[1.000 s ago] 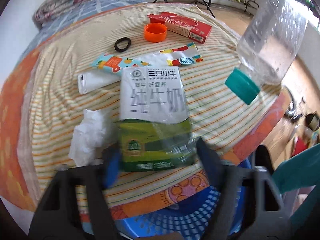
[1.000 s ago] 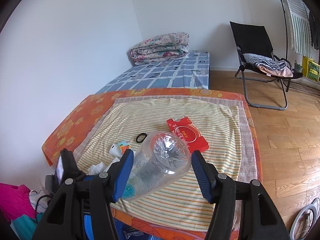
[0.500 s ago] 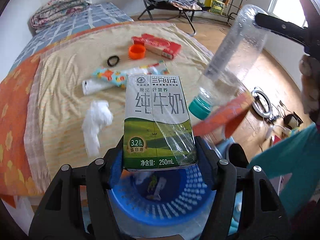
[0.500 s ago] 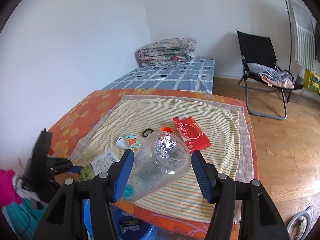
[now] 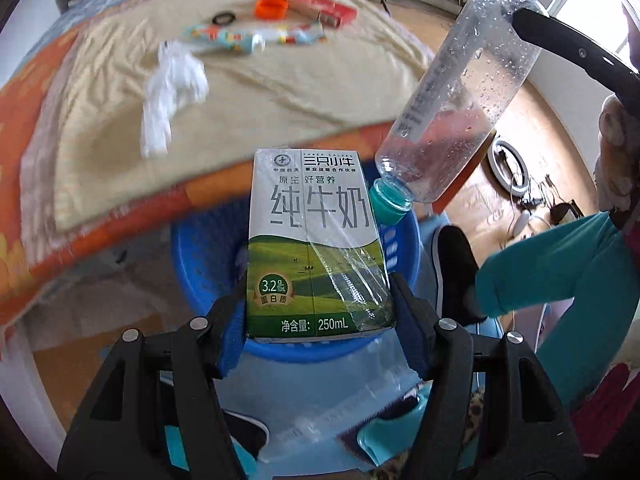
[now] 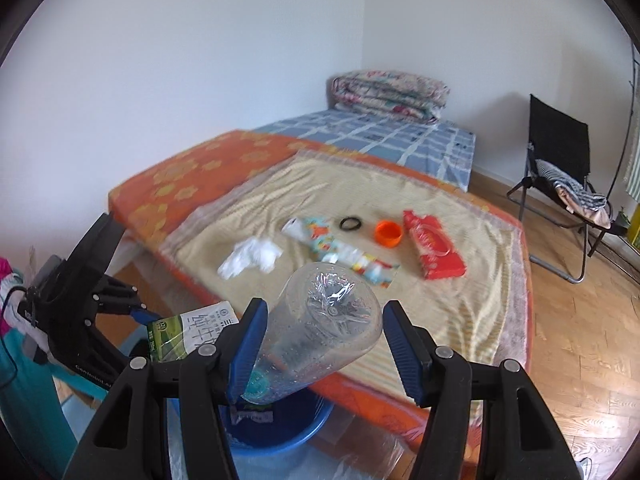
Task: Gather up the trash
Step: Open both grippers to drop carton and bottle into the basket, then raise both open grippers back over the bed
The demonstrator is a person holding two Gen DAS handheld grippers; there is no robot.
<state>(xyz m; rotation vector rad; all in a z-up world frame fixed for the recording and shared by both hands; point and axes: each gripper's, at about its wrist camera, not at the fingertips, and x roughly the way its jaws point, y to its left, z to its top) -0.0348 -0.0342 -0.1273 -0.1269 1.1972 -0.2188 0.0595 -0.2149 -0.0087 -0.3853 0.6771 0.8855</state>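
While the left gripper (image 5: 318, 316) pinches the light, stiff green-and-white milk carton (image 5: 314, 240) low, the right gripper (image 6: 322, 348) clamps the crushable clear plastic bottle (image 6: 316, 334) near its base.

Both wrist views look down from close above the round blue plastic basket (image 5: 404, 236) (image 6: 280, 436) at the orange-covered bed's (image 5: 132, 208) (image 6: 192, 172) near edge.

Bright, soft daylight fills both views, blown out at the window (image 5: 580, 4) on the upper right of the left wrist view. Motion blur smears the bedspread (image 5: 248, 92) and tissue (image 5: 168, 84); the milk carton (image 5: 316, 256) stays crisp. Fisheye bends every edge, with dark vignetted corners.
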